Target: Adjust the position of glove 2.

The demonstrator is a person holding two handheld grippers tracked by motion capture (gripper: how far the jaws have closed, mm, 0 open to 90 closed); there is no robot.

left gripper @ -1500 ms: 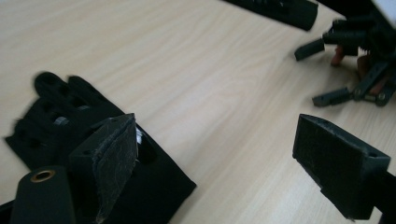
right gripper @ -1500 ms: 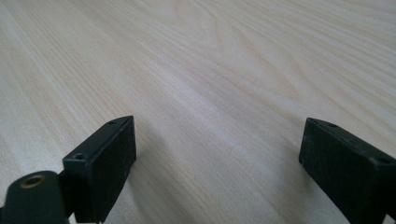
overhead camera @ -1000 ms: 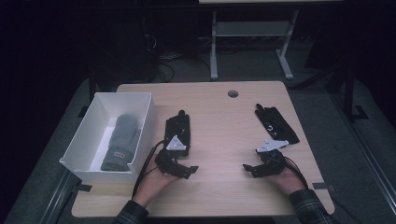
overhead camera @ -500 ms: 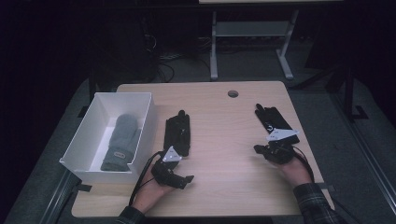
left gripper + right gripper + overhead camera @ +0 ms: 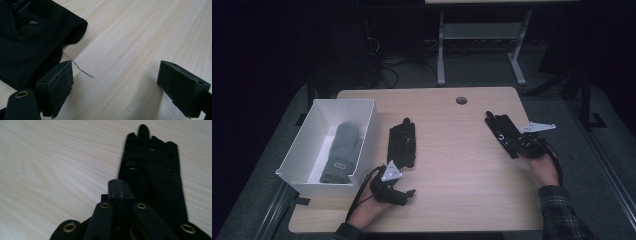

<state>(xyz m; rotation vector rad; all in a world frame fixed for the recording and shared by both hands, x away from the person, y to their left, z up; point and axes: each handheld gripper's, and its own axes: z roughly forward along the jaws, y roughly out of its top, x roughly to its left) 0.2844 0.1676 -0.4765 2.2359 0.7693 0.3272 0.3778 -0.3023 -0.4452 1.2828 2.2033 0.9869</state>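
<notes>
Dark floor and the legs of a stand [image 5: 482,45] lay beyond the far edge of a pale wooden table [image 5: 452,165], which had a small round hole [image 5: 461,100] near its far side. At the left edge stood a white box [image 5: 362,131] with a grey mitten [image 5: 340,152] lying inside.

Two black gloves lay flat on the wood. The left glove [image 5: 402,142] sat just right of the box, fingers pointing to the far side. The right glove [image 5: 502,133] lay near the right edge, slanted, and had kept its place since a second earlier, as had its partner.

The left gripper [image 5: 408,195] rested low at the near side, just short of the left glove's cuff. Compared with a second before, it had come nearer to the table's near edge. Its jaws stood spread wide with only bare wood between them, and in the left gripper view [image 5: 115,87] the cuff [image 5: 37,45] lay beside the left jaw with a loose thread [image 5: 78,67] trailing from it.

The right gripper [image 5: 518,146] had shifted toward the far right and sat over the near end of the right glove. Its jaws had just been closing and were pressed together; the right gripper view [image 5: 119,191] showed them meeting with nothing visible between them, the glove [image 5: 152,175] stretching away just right of them.
</notes>
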